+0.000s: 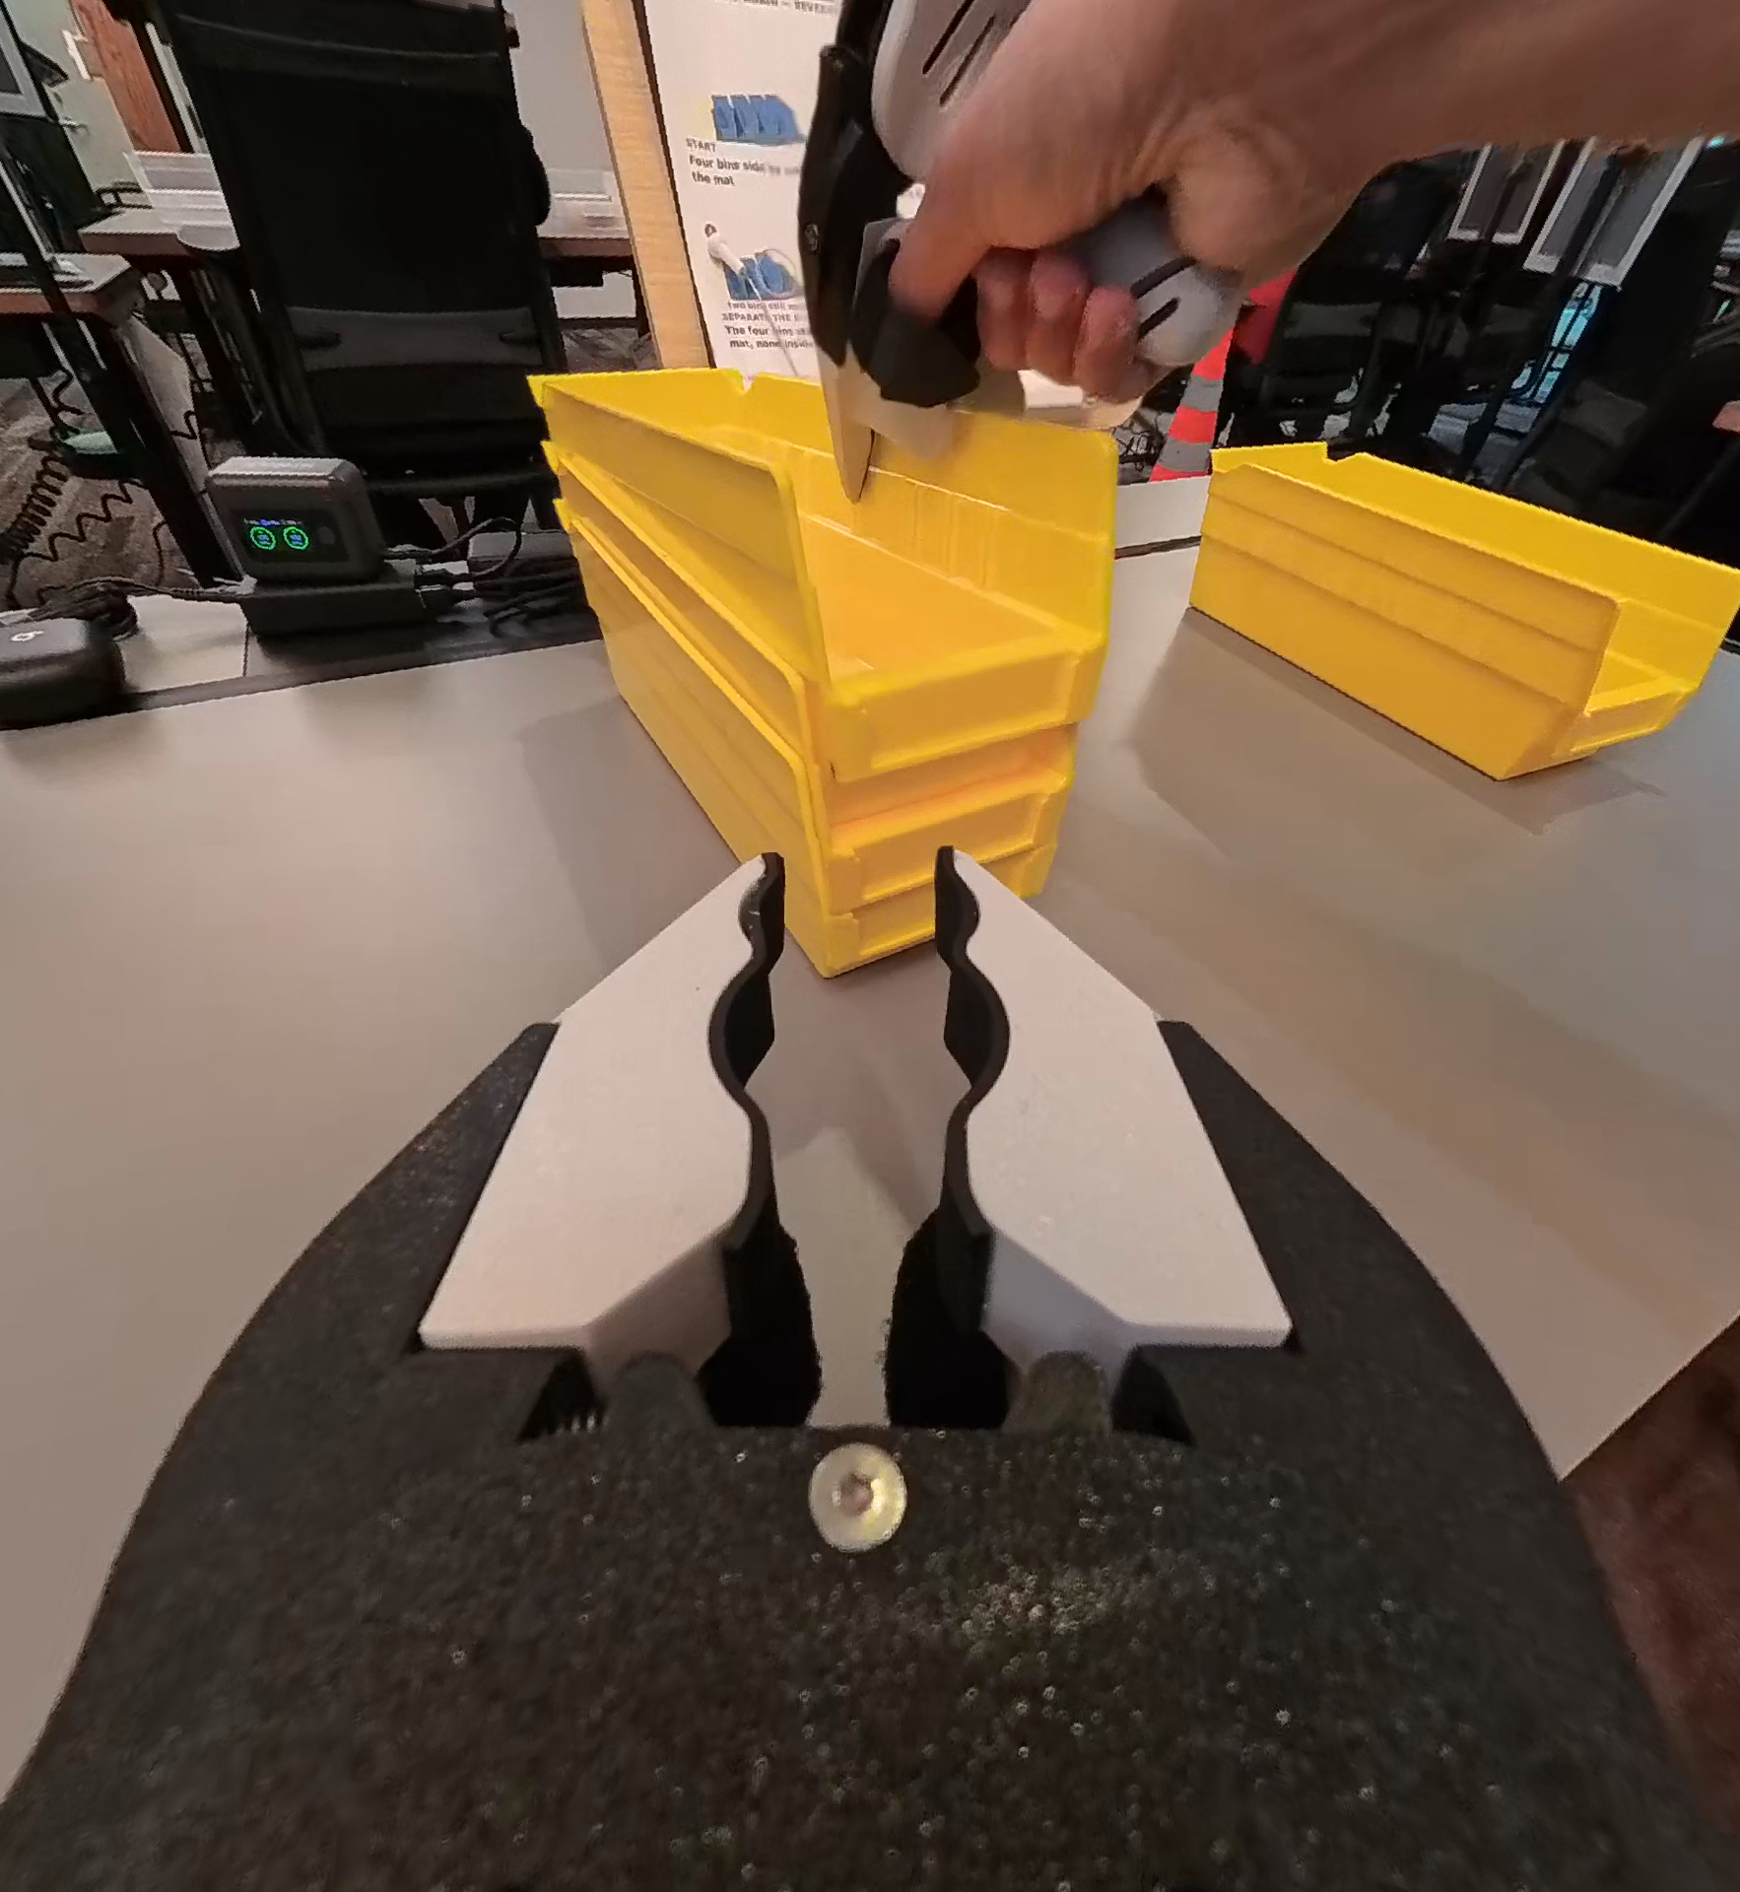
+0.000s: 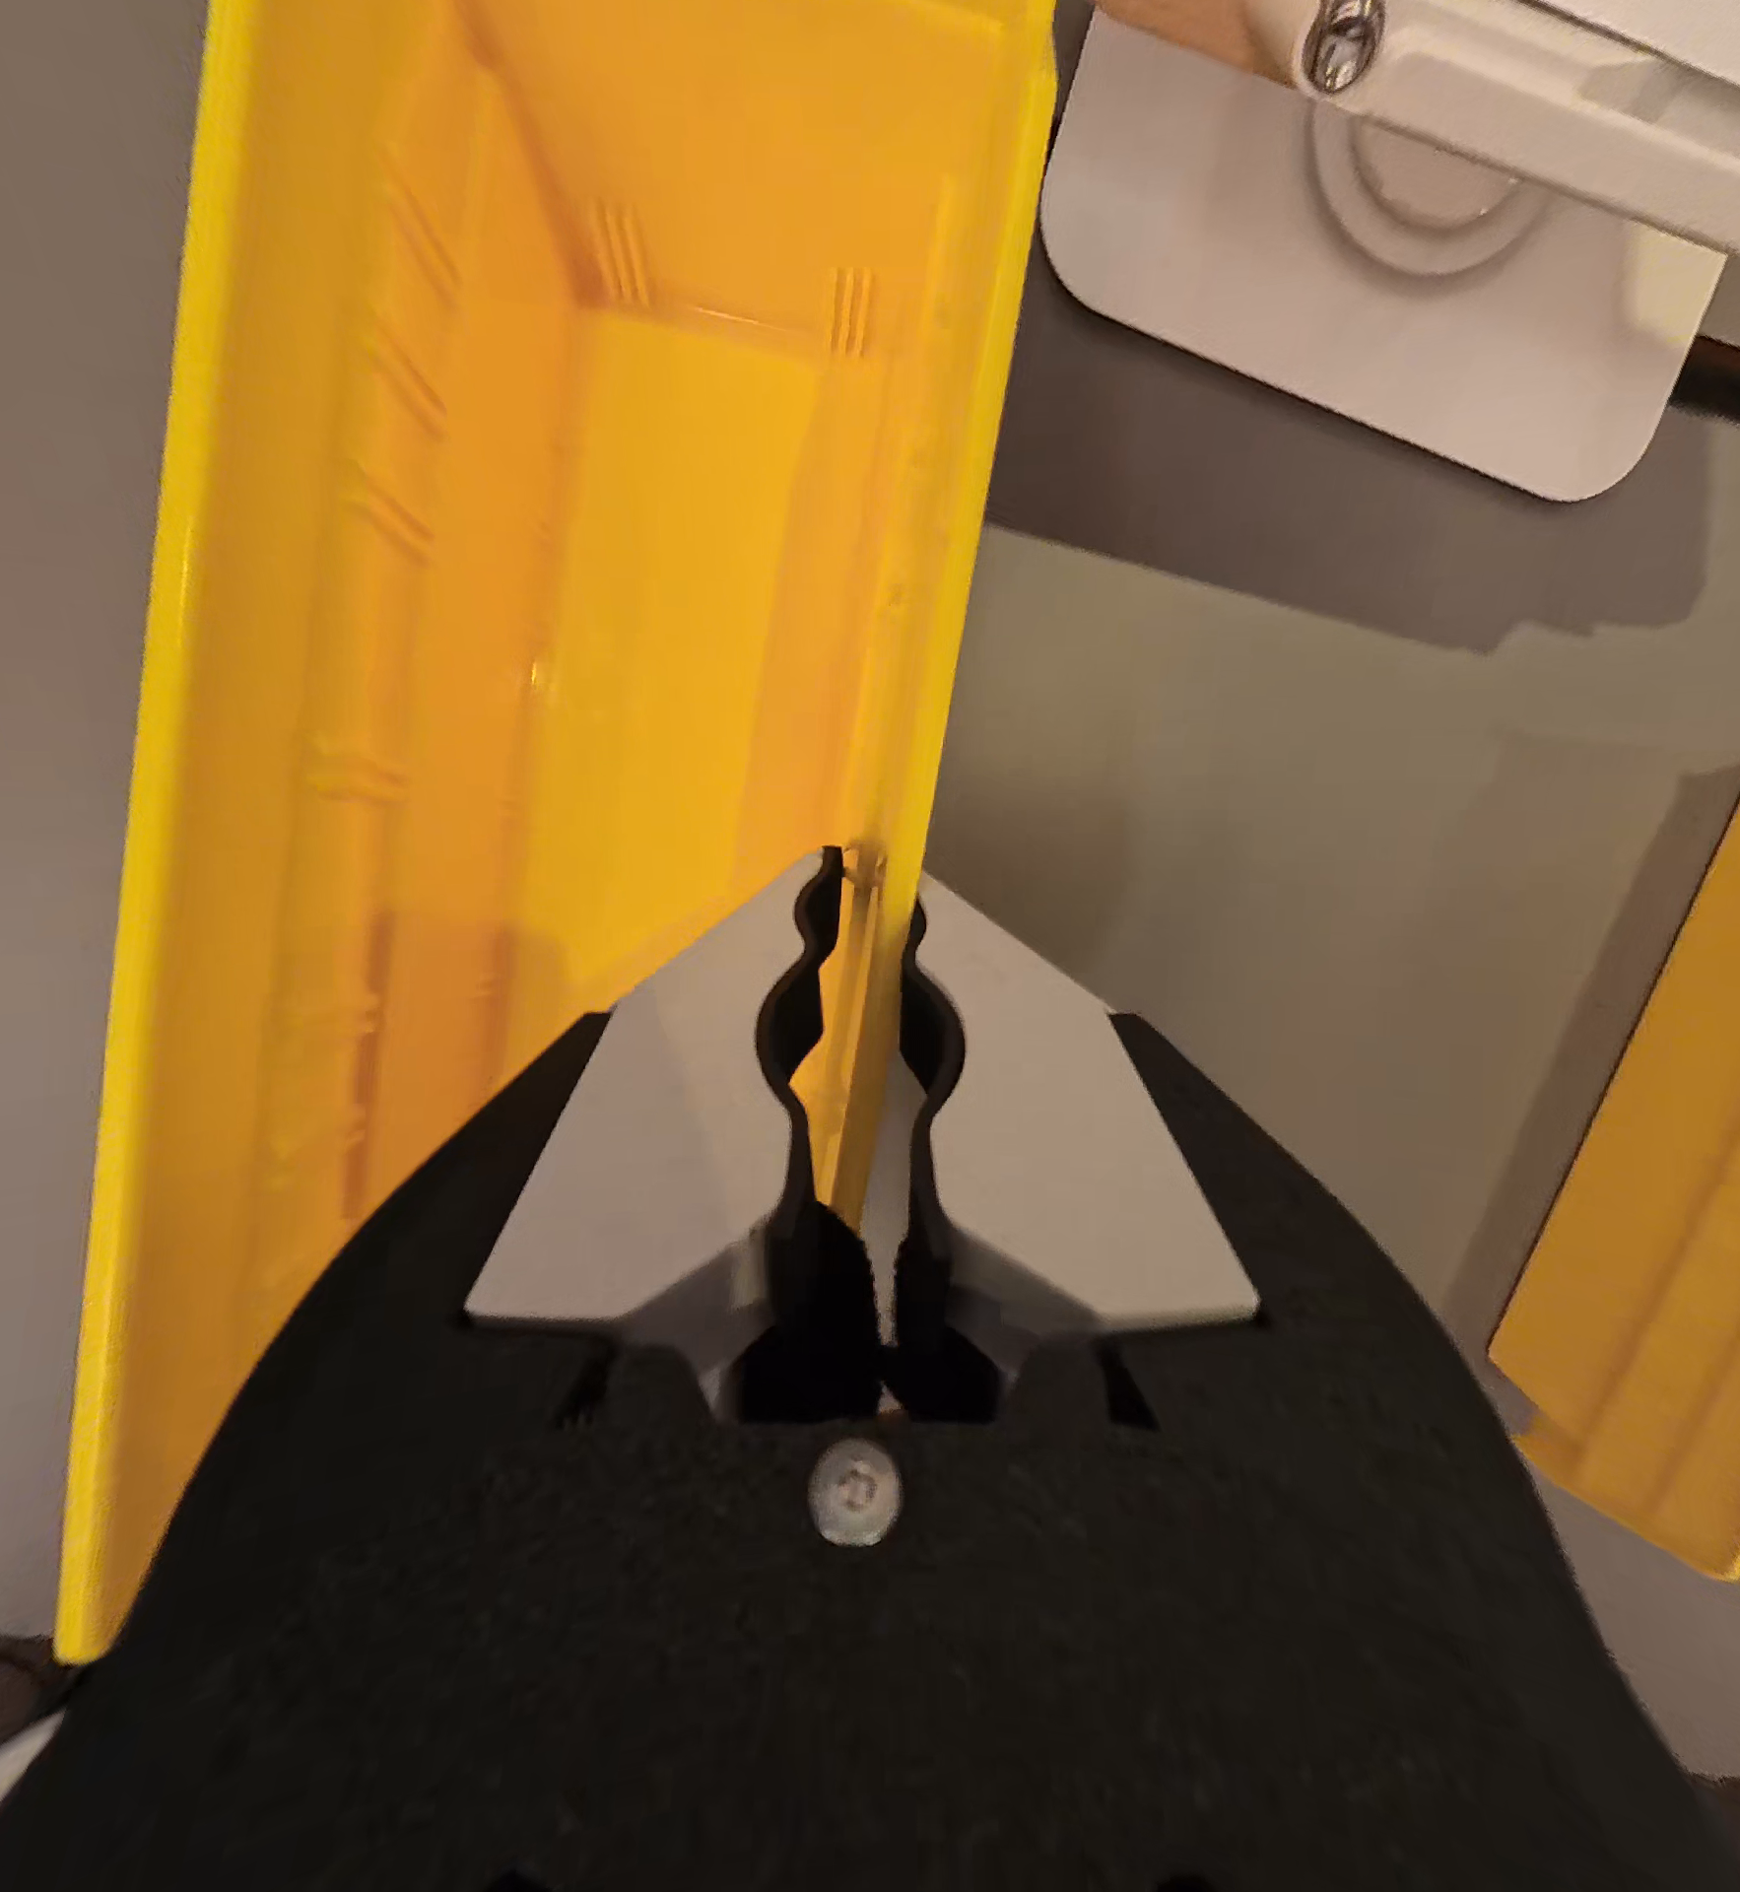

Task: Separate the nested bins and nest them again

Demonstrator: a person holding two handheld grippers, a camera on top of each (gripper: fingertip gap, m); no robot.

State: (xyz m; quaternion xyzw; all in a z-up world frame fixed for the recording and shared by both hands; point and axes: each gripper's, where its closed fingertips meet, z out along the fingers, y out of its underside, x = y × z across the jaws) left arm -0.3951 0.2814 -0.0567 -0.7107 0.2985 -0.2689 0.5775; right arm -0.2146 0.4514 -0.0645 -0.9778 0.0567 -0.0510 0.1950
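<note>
Three yellow bins (image 1: 932, 819) stand nested in a stack on the grey table (image 1: 334, 921). The top bin (image 1: 948, 614) sits higher than the two under it. My right gripper (image 1: 858, 476), held by a hand, comes down from above and is shut on a long side wall of the top bin. In the right wrist view this gripper (image 2: 871, 880) pinches that thin wall, with the bin's inside (image 2: 538, 512) to its left. My left gripper (image 1: 858, 870) is open and empty, just in front of the stack's lower front end. A separate yellow bin (image 1: 1439, 614) lies to the right and also shows in the right wrist view (image 2: 1664, 1229).
A sign board (image 1: 733, 205) stands behind the stack on a white base plate (image 2: 1357, 287). A charger with a green display (image 1: 282, 522), cables and a black case (image 1: 37, 655) lie at the back left. The table's edge (image 1: 1664, 1362) runs along the right, with dark floor beyond.
</note>
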